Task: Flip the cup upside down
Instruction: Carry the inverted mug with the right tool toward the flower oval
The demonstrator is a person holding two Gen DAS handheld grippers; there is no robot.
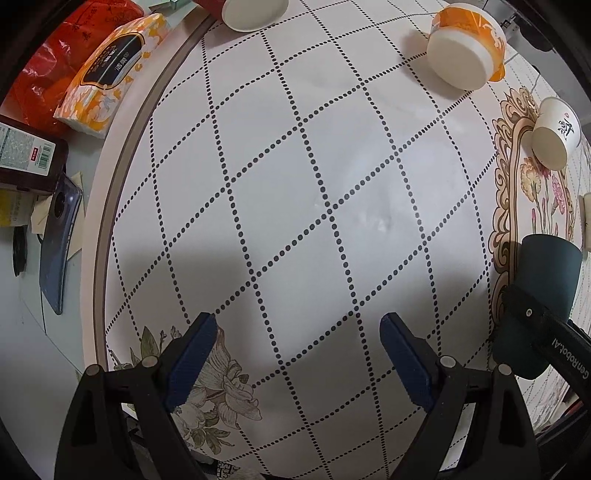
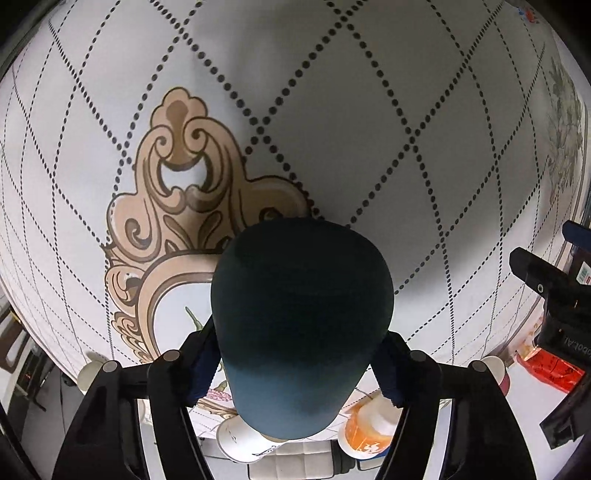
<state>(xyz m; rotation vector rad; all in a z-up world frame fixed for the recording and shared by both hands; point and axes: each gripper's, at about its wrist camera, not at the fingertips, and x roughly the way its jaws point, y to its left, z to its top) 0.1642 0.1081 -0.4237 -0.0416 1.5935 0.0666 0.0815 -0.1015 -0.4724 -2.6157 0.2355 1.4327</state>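
Note:
A dark teal cup (image 2: 301, 325) fills the middle of the right wrist view. My right gripper (image 2: 295, 363) is shut on the cup's sides and holds it over the tablecloth, closed base towards the cloth. The cup also shows at the right edge of the left wrist view (image 1: 546, 280), with the right gripper's finger on it. My left gripper (image 1: 299, 358) is open and empty, low over the dotted tablecloth (image 1: 314, 184).
Upside-down items stand at the far side: an orange-and-white bowl (image 1: 465, 48), a white paper cup (image 1: 554, 133), a white bowl (image 1: 255, 13). A tissue pack (image 1: 110, 70), red bag (image 1: 55, 55) and dark phone (image 1: 59, 243) lie left of the cloth.

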